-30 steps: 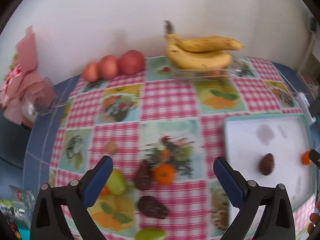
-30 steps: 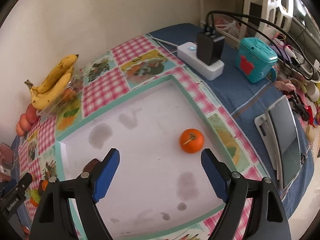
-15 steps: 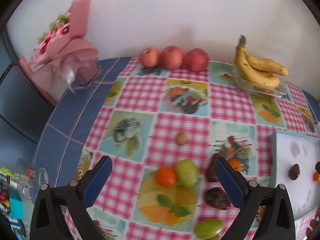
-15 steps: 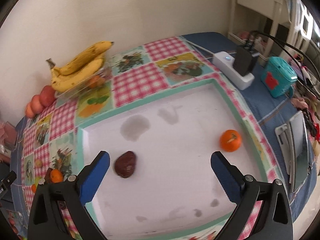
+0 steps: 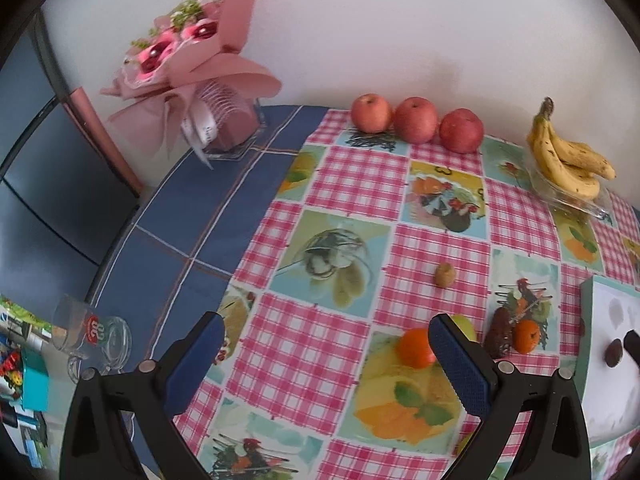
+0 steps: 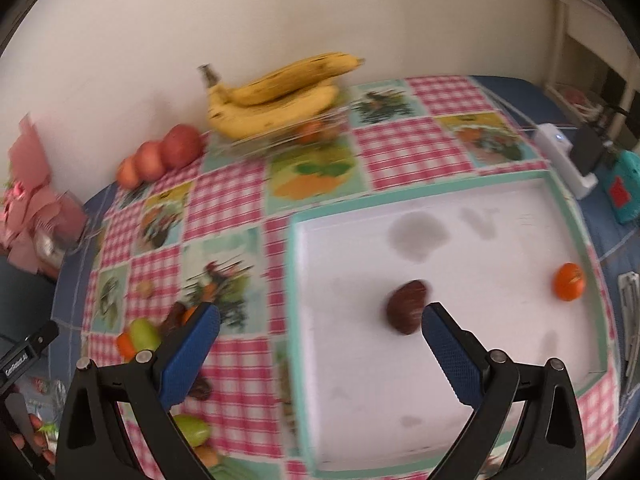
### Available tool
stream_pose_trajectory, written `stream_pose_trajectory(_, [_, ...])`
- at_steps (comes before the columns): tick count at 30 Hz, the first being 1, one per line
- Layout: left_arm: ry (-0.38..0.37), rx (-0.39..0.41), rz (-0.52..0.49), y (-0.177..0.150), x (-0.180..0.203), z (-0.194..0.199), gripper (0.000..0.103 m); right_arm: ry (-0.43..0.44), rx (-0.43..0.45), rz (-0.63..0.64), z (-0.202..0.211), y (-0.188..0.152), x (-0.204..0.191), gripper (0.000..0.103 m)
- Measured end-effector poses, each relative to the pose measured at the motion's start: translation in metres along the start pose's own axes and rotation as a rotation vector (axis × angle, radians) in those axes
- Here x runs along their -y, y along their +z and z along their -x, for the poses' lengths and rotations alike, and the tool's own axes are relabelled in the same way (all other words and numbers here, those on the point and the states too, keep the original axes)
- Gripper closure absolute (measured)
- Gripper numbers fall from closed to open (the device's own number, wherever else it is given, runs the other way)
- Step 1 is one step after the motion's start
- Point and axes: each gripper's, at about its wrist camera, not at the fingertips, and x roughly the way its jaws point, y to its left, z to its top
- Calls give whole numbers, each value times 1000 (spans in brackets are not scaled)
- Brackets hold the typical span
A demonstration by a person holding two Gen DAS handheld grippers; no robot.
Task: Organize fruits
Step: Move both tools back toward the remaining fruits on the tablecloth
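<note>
White tray (image 6: pixel 500 364) sits mostly ahead of and under the right gripper (image 6: pixel 320 322), whose jaws have just finished opening and stand wide apart with nothing clamped; a dark brown fruit (image 6: pixel 406 306) lies in the tray just beyond the right-hand jaw tip, an orange (image 6: pixel 568 281) far out right by the rim. Left gripper (image 5: pixel 326 340) also spread, empty (pads over bare checked cloth (image 5: pixel 320 344)); tangerine (image 5: pixel 416 347) and green fruit (image 5: pixel 466 326) right at its right-hand jaw.

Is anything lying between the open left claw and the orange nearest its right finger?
Nothing visible blocks it. The left claw is open and empty above the checked cloth, and the orange sits just inside its right finger. A green fruit touches the orange behind that finger, so a grasp may nudge it.
</note>
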Motion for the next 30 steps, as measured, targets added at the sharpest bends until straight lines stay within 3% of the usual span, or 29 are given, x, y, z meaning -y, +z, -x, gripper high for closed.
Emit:
stream_pose_trajectory(13, [-28,-39,37,0,-17,-10,0,85,-70,123,-14,-21,-80,2])
stream_pose_trajectory(25, [-103,-134,-14,-5,12,-46,0,63,-155,181,-42,-37,-103,2])
stream_pose_trajectory(30, [-98,-170,-32,-9,23,-63,0,64,-200,185,-56,-45,-106,2])
